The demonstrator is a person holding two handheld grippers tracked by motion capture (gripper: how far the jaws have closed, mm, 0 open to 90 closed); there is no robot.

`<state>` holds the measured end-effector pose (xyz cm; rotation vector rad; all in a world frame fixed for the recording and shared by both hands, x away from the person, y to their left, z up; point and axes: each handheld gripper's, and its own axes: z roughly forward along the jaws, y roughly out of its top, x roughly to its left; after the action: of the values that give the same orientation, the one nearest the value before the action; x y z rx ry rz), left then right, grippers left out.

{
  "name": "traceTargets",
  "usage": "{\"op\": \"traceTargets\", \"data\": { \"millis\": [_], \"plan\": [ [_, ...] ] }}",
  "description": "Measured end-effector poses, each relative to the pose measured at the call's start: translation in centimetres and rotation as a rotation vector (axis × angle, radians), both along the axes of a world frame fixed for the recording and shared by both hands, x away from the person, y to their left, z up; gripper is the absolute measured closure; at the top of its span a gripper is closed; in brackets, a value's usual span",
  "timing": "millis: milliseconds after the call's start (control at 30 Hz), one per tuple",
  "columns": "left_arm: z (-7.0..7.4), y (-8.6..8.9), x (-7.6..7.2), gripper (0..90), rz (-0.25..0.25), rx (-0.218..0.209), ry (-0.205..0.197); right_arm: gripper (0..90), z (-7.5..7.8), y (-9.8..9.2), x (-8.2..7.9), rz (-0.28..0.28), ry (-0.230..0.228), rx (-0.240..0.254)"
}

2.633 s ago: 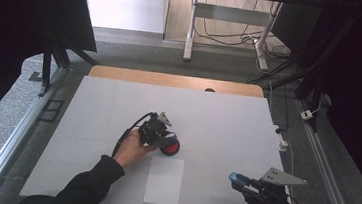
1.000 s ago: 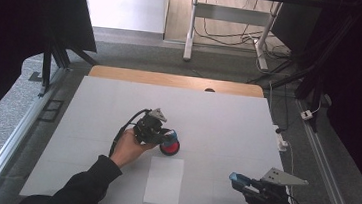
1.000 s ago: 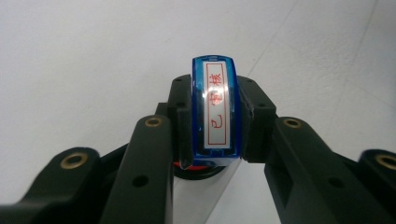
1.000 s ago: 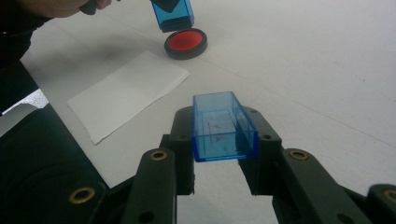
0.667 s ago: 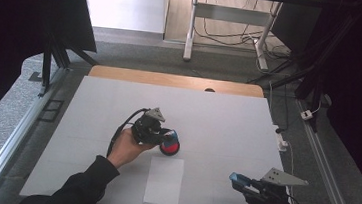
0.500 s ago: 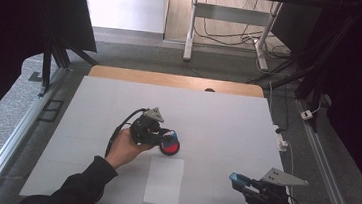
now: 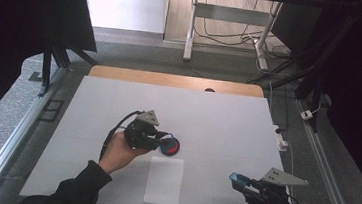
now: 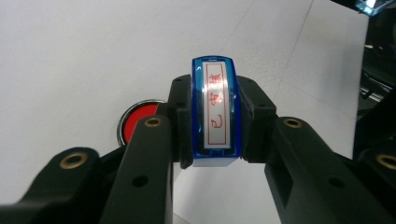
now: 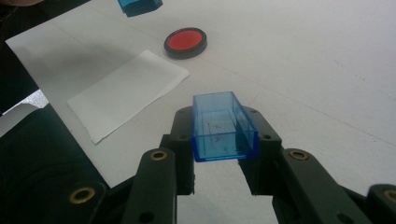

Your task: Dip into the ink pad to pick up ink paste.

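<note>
Your left gripper (image 7: 158, 139) has lifted its clamped blue stamp (image 8: 214, 112) just off the red ink pad (image 7: 169, 145), so it's likely inked and the paper sheet (image 7: 164, 180) is next; right gripper (image 9: 219, 156) stays closed on the stamp's blue cap (image 9: 223, 127).

White table (image 7: 228, 116), person's forearms in from the bottom edge. Left gripper (image 7: 161, 139) shut on a small blue stamp (image 7: 165, 137), tips right at the near-left rim of the red ink pad (image 7: 169, 146). Paper sheet (image 7: 164, 179) lies just below and nearer than that claw. Right gripper (image 7: 234, 178), well off to the right, pinches a blue cap (image 7: 234, 177), pointing left.
</note>
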<state>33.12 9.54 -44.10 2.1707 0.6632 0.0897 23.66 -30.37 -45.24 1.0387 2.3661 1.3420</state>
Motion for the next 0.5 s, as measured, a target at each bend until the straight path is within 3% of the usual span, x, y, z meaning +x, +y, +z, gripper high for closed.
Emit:
{"op": "traceTargets", "data": {
  "millis": [367, 500],
  "plan": [
    [0.4, 1.1, -1.7, 69.2, -0.022, -0.052, 0.016, 68.5, 0.0, 0.1, -0.1, 0.013, -0.002, -0.009],
    [0.3, 1.3, -2.4, 69.2, -0.030, -0.048, 0.016, 68.6, 0.0, 0.0, -0.1, 0.010, -0.002, -0.001]
  ]
}}
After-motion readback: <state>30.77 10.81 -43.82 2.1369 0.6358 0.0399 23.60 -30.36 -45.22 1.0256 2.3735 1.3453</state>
